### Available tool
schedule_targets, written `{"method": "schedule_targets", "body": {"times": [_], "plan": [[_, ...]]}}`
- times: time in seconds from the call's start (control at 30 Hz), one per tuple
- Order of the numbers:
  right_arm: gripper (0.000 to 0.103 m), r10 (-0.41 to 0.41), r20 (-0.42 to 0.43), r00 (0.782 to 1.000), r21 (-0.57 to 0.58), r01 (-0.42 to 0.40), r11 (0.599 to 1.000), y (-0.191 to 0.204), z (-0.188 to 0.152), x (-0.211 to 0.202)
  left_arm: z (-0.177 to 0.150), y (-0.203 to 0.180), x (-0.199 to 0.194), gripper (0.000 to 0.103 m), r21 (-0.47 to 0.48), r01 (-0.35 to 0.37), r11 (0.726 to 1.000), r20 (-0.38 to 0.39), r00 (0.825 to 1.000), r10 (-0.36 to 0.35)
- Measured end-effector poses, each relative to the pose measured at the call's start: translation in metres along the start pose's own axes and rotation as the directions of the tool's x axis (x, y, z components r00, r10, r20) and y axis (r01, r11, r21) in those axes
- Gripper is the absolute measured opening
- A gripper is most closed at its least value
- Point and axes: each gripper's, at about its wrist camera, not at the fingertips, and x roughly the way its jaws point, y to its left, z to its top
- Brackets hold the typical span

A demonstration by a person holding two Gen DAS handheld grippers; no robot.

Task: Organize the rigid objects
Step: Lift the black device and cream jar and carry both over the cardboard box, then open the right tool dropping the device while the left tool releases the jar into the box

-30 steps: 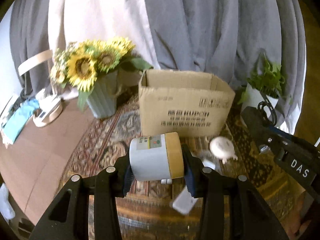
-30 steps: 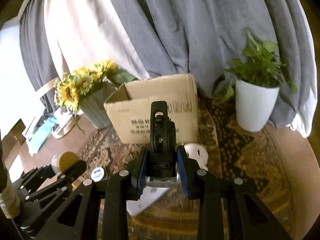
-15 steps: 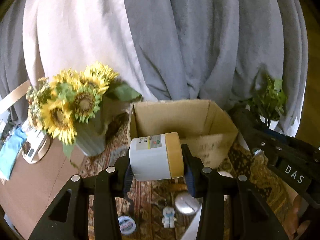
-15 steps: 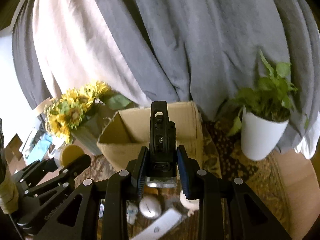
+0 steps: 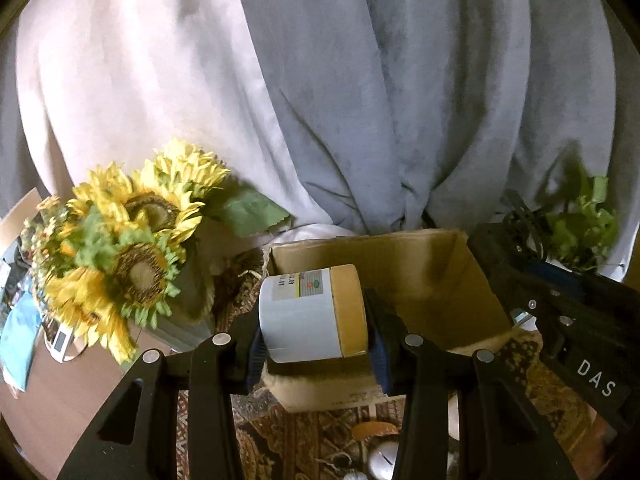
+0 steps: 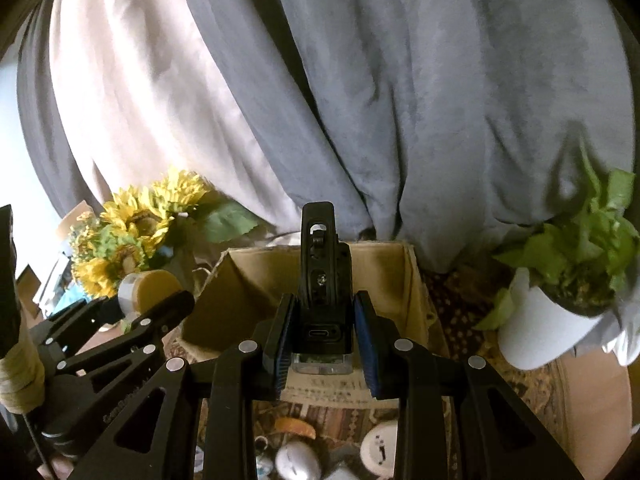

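My left gripper (image 5: 316,338) is shut on a white jar with a tan lid (image 5: 310,314), held sideways above the near left part of an open cardboard box (image 5: 452,280). My right gripper (image 6: 324,340) is shut on a black device with a USB port (image 6: 325,280), held above the same box (image 6: 248,292). The left gripper and its jar (image 6: 146,286) show at the left of the right wrist view. The right gripper's black body (image 5: 560,320) shows at the right of the left wrist view.
A vase of sunflowers (image 5: 128,264) stands left of the box. A potted plant in a white pot (image 6: 560,300) stands right. Small loose items, among them a white mouse (image 6: 298,460) and an orange piece (image 6: 296,426), lie on the patterned rug (image 6: 460,312). Grey curtains hang behind.
Both grippers have risen and moved forward over the box with their loads; the box now sits under them and the small items have dropped to the bottom edge.
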Motion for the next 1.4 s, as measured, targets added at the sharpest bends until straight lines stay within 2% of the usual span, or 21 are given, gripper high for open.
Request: {"method": "schedule_targets", "body": {"times": [0.23, 0.47, 0.63, 0.77, 1.0, 1.17, 1.4], "plan": [[0.030, 0.022, -0.142, 0.990, -0.014, -0.024, 1.000, -0.009, 0.016, 0.052, 0.010, -0.002, 0.045, 0.042, 0.015, -0.001, 1.000, -0.134, 0.991, 0.003], [0.030, 0.025, -0.263, 0.964, -0.015, -0.030, 0.999, -0.017, 0.017, 0.091, 0.009, -0.003, 0.079, 0.043, 0.011, 0.034, 0.999, -0.281, 0.959, -0.029], [0.034, 0.034, -0.298, 0.954, 0.010, -0.033, 0.999, -0.021, 0.017, 0.099, 0.009, -0.006, 0.089, 0.045, 0.004, 0.063, 0.998, -0.329, 0.943, -0.059], [0.035, 0.002, -0.280, 0.960, 0.010, 0.000, 1.000, -0.023, 0.018, 0.092, 0.010, -0.006, 0.082, 0.055, 0.022, 0.056, 0.998, -0.295, 0.954, -0.047], [0.053, -0.015, -0.200, 0.980, 0.013, 0.018, 1.000, -0.023, 0.018, 0.057, 0.007, -0.004, 0.043, 0.062, 0.017, 0.057, 0.998, -0.198, 0.979, -0.053], [0.060, -0.020, -0.163, 0.986, 0.020, 0.024, 1.000, -0.024, 0.015, 0.032, 0.004, -0.001, 0.012, 0.068, 0.027, 0.027, 0.999, -0.113, 0.993, -0.023], [0.071, -0.033, -0.109, 0.994, 0.014, 0.035, 0.999, -0.021, 0.007, 0.003, -0.011, 0.000, -0.022, 0.073, 0.033, 0.003, 0.999, -0.035, 0.999, -0.001]]}}
